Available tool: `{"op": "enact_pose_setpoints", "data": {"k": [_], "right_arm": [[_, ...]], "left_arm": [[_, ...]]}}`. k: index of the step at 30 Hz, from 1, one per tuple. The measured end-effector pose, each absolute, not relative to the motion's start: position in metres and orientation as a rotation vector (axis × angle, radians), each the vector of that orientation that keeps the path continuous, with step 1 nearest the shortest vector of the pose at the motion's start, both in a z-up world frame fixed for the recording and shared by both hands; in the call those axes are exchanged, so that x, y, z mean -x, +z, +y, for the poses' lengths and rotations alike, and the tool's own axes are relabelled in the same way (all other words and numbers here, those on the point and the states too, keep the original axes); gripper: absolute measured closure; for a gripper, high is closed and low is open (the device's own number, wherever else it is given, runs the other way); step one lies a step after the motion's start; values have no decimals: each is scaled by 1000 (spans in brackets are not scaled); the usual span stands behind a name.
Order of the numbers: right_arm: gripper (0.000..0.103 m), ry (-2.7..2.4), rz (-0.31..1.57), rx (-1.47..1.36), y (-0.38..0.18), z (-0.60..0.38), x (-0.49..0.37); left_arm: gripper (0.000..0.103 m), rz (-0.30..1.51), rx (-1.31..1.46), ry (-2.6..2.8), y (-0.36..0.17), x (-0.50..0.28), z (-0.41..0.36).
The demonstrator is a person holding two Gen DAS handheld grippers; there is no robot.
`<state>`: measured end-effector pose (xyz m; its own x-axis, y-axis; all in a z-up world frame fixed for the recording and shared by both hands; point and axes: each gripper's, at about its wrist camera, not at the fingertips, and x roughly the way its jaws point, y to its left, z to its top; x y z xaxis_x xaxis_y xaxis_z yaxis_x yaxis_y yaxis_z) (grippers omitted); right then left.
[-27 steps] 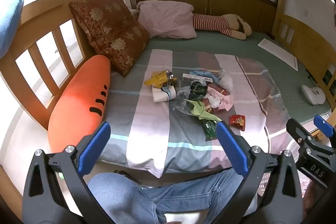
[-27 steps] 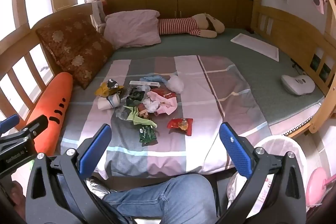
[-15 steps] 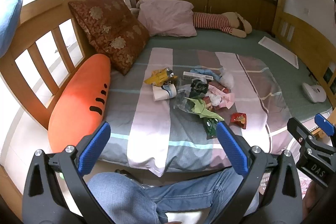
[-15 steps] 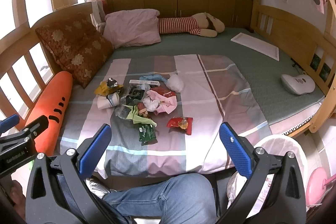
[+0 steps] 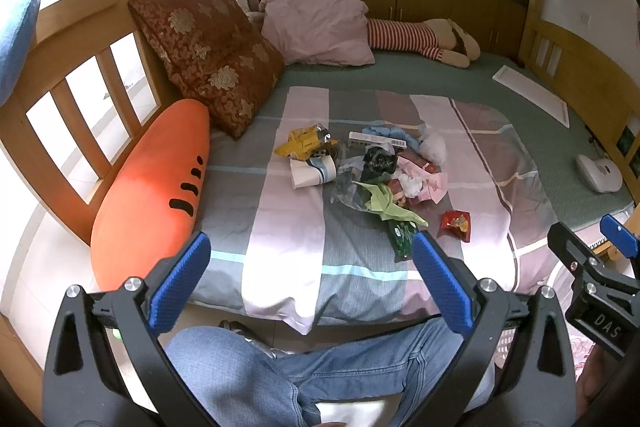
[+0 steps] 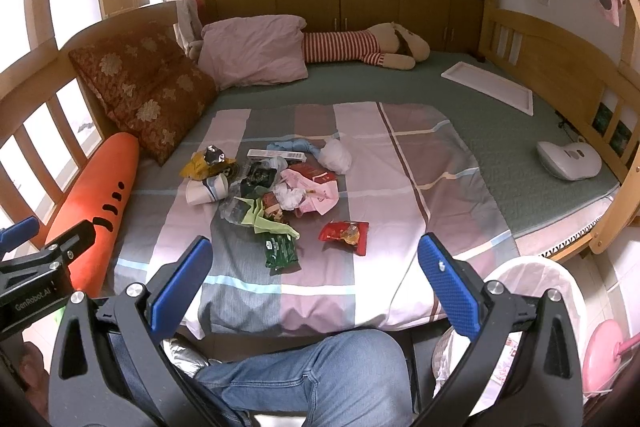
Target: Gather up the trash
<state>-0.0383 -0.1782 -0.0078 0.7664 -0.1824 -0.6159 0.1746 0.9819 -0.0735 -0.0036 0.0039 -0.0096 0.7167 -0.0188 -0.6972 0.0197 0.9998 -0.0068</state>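
Nothing is picked up yet — this looks like the very start, with both claws held back over the person's knees and short of the bed's near edge. The left claw point(image 5: 306, 277) stands wide open and empty; the right claw point(image 6: 316, 277) likewise. The trash point(image 6: 276, 187) lies heaped near the middle of the striped sheet point(image 6: 400, 155), well apart from either claw: wrappers, a paper cup, tissue, a white bag. Two pieces sit nearest, a green packet point(image 6: 281, 250) and a red packet point(image 6: 345, 234) just beside it. The next move, I judge, is a reach forward to one of these, then a carry to the white bin point(image 6: 532, 283) (lined, on the floor at the right). The room is a wooden bunk bed point(image 5: 68, 67) — a carrot cushion point(image 5: 154, 191) along the left rail, pillows behind.
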Motion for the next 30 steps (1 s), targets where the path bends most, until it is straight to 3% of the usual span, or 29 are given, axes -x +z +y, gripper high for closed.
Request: {"op": "enact_pose_setpoints", "data": {"k": [30], "right_arm": [[3, -196, 680, 10, -10, -181, 36]], "left_arm": [[3, 802, 11, -48, -26, 4, 7]]}}
